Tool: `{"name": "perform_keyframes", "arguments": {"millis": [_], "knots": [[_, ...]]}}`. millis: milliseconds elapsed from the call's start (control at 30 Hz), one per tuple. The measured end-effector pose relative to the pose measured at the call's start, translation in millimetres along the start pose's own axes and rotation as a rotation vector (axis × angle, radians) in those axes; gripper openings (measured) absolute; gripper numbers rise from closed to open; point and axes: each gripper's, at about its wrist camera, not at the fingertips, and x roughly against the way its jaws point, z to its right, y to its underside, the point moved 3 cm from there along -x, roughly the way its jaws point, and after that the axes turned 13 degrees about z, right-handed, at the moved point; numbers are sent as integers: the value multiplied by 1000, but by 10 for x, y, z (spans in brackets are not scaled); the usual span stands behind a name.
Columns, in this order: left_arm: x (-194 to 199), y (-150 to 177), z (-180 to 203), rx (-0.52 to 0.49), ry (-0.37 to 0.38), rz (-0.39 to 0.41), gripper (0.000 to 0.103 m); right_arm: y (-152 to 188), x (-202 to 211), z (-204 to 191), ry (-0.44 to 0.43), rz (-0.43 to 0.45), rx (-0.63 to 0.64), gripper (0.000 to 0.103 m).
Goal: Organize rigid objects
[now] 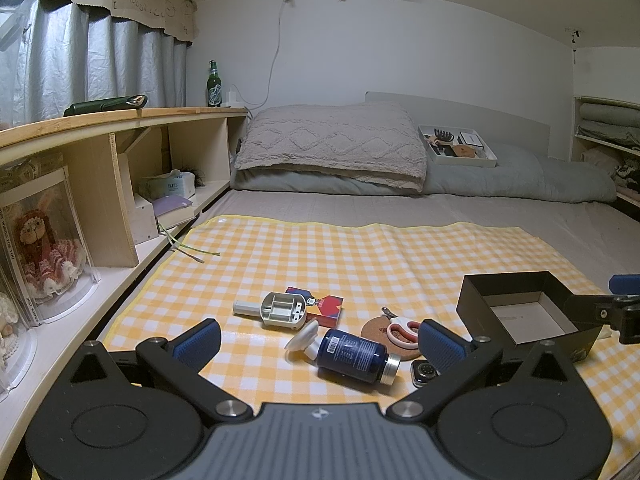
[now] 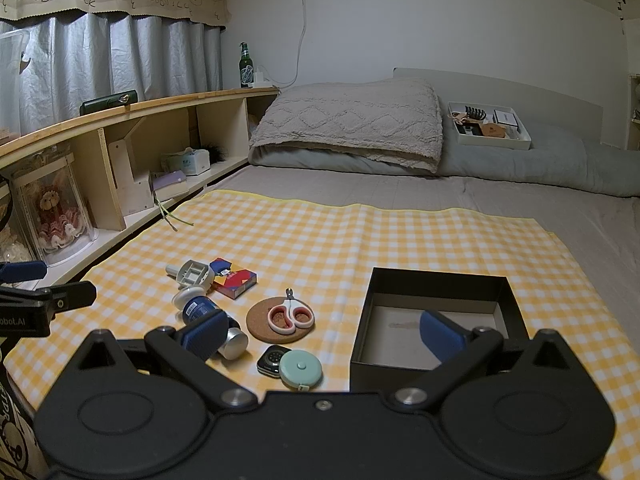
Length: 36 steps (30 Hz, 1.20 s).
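Since both claws, left claw [image 1: 318, 344] and right claw [image 2: 324, 334], hang spread and empty, nothing's boxed yet. The bottle [image 1: 354, 354] lies on its side by the scissors [image 2: 291, 314], left of the empty box [image 2: 436, 316]; a nudge could roll it. Soft checkered cloth [image 2: 360, 240] on a bed, shelf [image 2: 120, 120] alongside.

place: home bedroom | evidence: bed [image 1: 400, 208], pillow [image 1: 332, 140], curtains [image 1: 80, 72], bedside shelf [image 1: 120, 116]

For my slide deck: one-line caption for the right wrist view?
Open right gripper hovers over checked cloth between scattered items and an empty black box.
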Motion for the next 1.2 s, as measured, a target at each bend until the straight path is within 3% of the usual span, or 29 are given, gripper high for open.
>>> {"name": "perform_keyframes", "arguments": {"millis": [900,1200], "knots": [[3,2,-3,1,-1,0,103,17,-5,-29,-1,0,3,103],[-16,-15,22,2,-7,7,103,-138,92,15,2,45,23,103]]}}
